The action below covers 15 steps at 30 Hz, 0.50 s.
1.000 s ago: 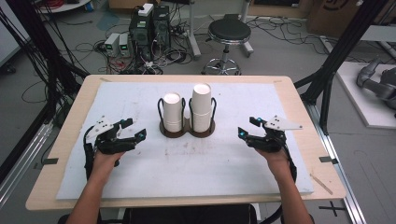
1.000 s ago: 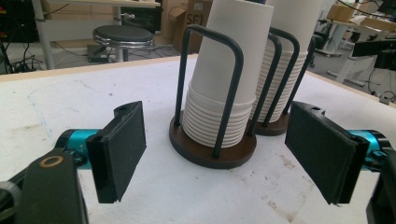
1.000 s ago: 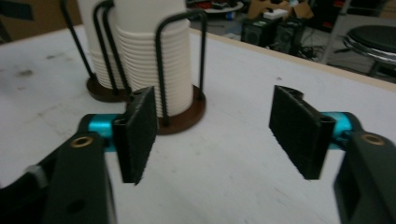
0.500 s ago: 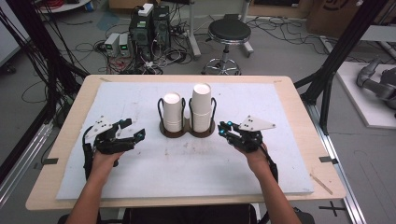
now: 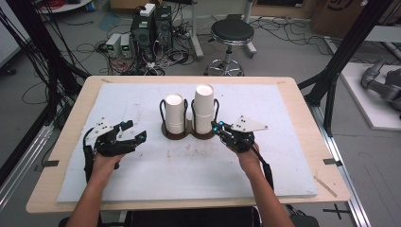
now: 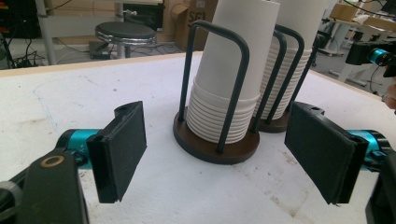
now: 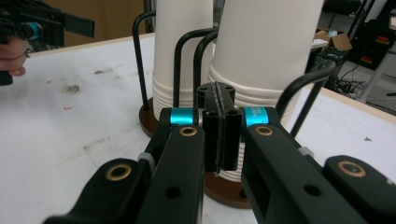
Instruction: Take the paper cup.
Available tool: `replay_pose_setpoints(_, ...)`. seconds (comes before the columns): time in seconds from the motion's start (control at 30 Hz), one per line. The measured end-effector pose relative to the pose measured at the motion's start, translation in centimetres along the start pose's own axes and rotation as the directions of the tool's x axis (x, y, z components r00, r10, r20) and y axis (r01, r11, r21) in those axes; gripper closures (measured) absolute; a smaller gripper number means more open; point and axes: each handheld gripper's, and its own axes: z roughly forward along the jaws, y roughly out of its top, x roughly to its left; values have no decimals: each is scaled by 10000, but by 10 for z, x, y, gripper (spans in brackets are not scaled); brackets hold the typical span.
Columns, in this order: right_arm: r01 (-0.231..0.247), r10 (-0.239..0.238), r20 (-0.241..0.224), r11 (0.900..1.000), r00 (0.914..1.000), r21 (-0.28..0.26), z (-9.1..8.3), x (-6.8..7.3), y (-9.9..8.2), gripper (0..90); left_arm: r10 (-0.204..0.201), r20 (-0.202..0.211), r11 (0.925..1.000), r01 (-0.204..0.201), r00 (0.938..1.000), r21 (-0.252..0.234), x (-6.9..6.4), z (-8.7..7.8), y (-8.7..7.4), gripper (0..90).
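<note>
Two stacks of white paper cups stand in a black wire holder with round brown bases (image 5: 187, 134) at the table's middle. The left stack (image 5: 174, 112) is shorter than the right stack (image 5: 204, 108). My right gripper (image 5: 216, 126) is shut just beside the right stack's wire loop; its jaws have just been closing and its pads (image 7: 218, 126) meet with nothing between them, the right stack (image 7: 266, 51) close behind. My left gripper (image 5: 136, 131) stands open on the mat, left of the holder. Its pads (image 6: 119, 149) stand wide apart, facing the left stack (image 6: 229, 79).
A white mat (image 5: 189, 165) covers most of the wooden table (image 5: 302, 113). Beyond the far edge stand a black stool (image 5: 231, 30) and electronics boxes with cables (image 5: 151, 23) on the floor. Black frame posts (image 5: 340, 61) rise at the table's right.
My right gripper has moved left across the mat up to the right cup stack, and its jaws have closed. The left gripper has stayed put, still open.
</note>
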Motion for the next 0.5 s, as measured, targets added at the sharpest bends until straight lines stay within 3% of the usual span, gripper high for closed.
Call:
replay_pose_setpoints(0.27, 425, -424, -102, 9991, 9990, 94, 17, 15, 4, 900, -3, 5, 10000, 3, 10000, 9, 0, 0, 0, 207)
replay_pose_setpoints(0.5, 373, -365, -326, 9990, 9988, 239, 35, 27, 6, 900, 22, 65, 10000, -23, 10000, 29, -1, 0, 1, 222)
